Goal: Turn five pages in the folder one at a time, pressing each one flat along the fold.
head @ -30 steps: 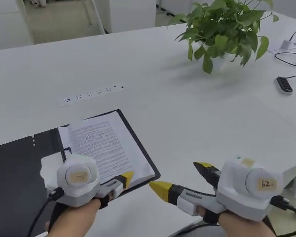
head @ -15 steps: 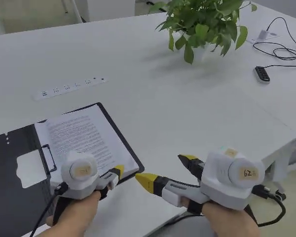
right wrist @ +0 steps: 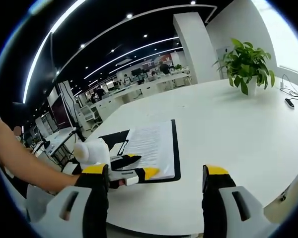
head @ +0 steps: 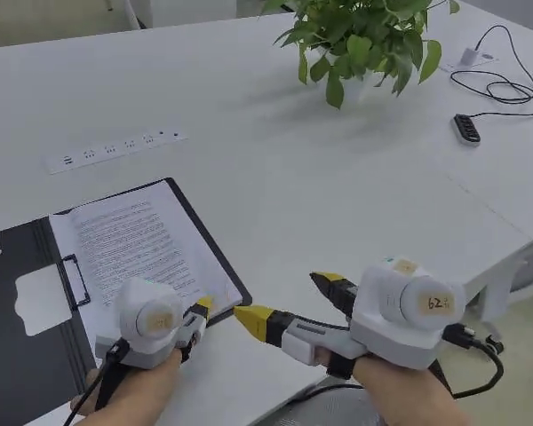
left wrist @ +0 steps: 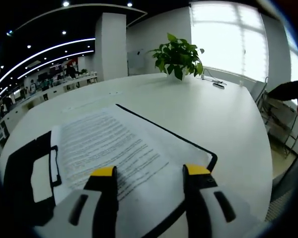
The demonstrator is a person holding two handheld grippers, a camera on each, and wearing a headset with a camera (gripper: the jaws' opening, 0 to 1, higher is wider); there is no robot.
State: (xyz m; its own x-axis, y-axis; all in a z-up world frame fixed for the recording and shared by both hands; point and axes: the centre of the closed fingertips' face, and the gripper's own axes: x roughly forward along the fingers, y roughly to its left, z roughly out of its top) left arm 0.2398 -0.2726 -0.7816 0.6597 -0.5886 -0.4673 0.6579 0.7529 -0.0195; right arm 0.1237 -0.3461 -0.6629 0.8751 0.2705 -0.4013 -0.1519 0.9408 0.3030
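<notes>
**Getting ready to lift a page corner**

The black folder lies open on the near left part of the white table. A printed page lies flat on the right half of the folder. A clip sits by the fold on the page's left side. A green plant stands far off on the right.

The left gripper hangs over the near right corner of the page. Its two yellow tips are spread apart with nothing between them, and the paper is right under them. I cannot tell if the tips touch the paper.

The right gripper is just to the right of the folder, over the near edge of the table. It points left at that same corner. Its jaws are wide apart too, and they hold nothing.

I think this is the start of a page turn, because the page is down flat and no corner is lifted. I cannot tell how many pages are already turned.

Next, one gripper should close softly on just the top sheet at the corner. It should then carry the sheet over to the left side. After that, a gripper should rub along the fold to press the sheet flat. Taking two sheets at once would spoil the count.
</notes>
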